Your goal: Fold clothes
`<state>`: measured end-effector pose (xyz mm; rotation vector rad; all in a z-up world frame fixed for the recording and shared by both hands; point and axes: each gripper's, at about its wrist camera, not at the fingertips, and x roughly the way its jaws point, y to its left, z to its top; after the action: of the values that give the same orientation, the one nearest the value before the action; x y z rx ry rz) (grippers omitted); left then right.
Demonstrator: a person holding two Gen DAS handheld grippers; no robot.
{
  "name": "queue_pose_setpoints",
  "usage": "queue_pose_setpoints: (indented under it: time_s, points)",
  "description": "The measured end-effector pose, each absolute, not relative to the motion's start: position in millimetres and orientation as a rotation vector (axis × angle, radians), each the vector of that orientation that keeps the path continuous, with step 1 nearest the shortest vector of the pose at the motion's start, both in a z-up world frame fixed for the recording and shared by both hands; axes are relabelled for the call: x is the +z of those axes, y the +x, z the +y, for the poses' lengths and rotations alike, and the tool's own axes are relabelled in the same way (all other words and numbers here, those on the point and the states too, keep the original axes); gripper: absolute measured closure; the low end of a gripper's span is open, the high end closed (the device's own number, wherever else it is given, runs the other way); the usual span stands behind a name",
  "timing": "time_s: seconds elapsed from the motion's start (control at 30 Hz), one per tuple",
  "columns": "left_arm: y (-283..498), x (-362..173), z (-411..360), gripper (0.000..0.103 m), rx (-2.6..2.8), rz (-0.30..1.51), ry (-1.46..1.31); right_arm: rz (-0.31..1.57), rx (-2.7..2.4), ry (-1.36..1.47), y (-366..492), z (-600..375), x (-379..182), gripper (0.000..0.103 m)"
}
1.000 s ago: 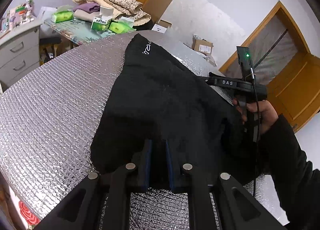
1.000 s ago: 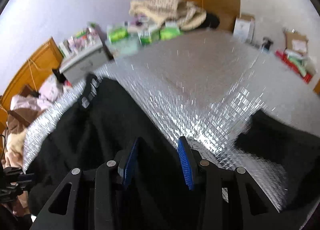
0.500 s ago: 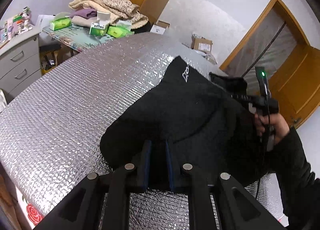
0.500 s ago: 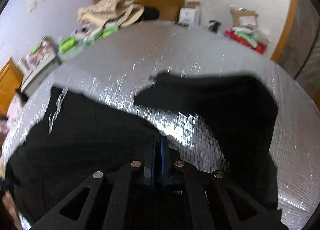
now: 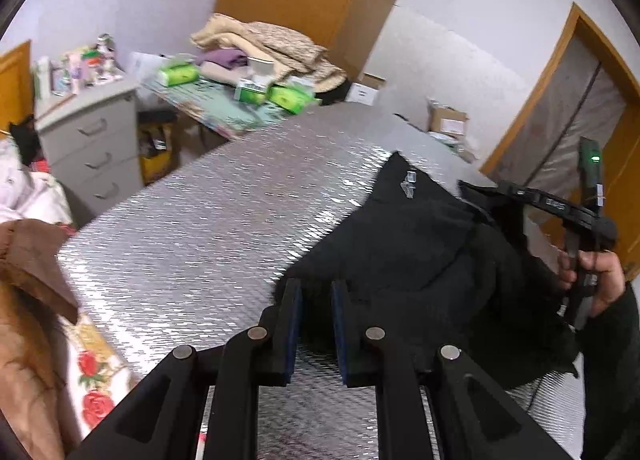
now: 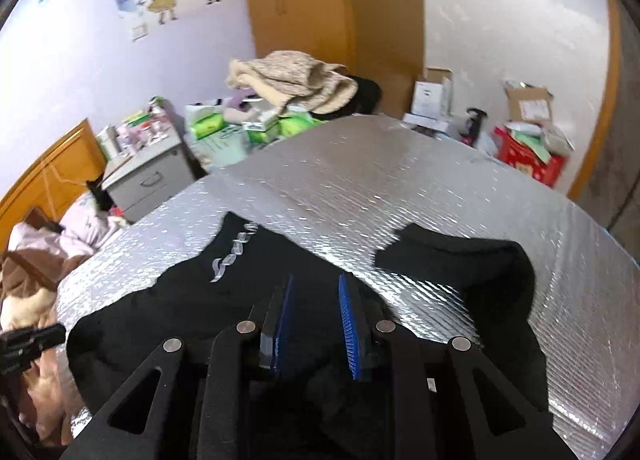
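Silver quilted foil sheet [image 6: 420,196] covering the wide work surface. Black fleece garment [image 5: 420,244] with pale lettering, bunched on the sheet's near side. Left gripper [image 5: 314,300], black with blue pads: jaws narrow, garment's edge pinched between them. Right gripper [image 6: 314,300]: jaws opening, black cloth lying between them, pads [image 6: 346,324] not visibly pressing it.

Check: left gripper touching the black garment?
Touching. Left wrist view: left gripper has a fold of the black garment between its blue pads, filling the gap.
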<state>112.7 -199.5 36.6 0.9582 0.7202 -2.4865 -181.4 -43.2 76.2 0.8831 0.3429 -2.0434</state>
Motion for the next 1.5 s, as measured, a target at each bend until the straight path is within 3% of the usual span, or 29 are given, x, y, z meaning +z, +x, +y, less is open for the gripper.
queue_pose_setpoints:
  time_s: [0.57,1.03,1.27,1.5]
  points:
    - [111.6,24.3,-199.8,0.088,-2.395,0.646,1.026,0.381,-1.991,0.891,-158.8,-49.9,75.1,0.079]
    - [102.0,38.0,-191.5,0.088,-2.423,0.449,0.965,0.410,-1.963,0.910,-157.7,-66.8,68.4,0.079]
    - [105.4,28.0,-197.1,0.087,-2.472,0.573,1.013,0.428,-1.940,0.909,-157.6,-80.4,65.8,0.079]
    - [112.7,20.7,-203.0,0.080,-2.514,0.709,1.012,0.438,-1.886,0.873,-168.2,-104.8,68.4,0.077]
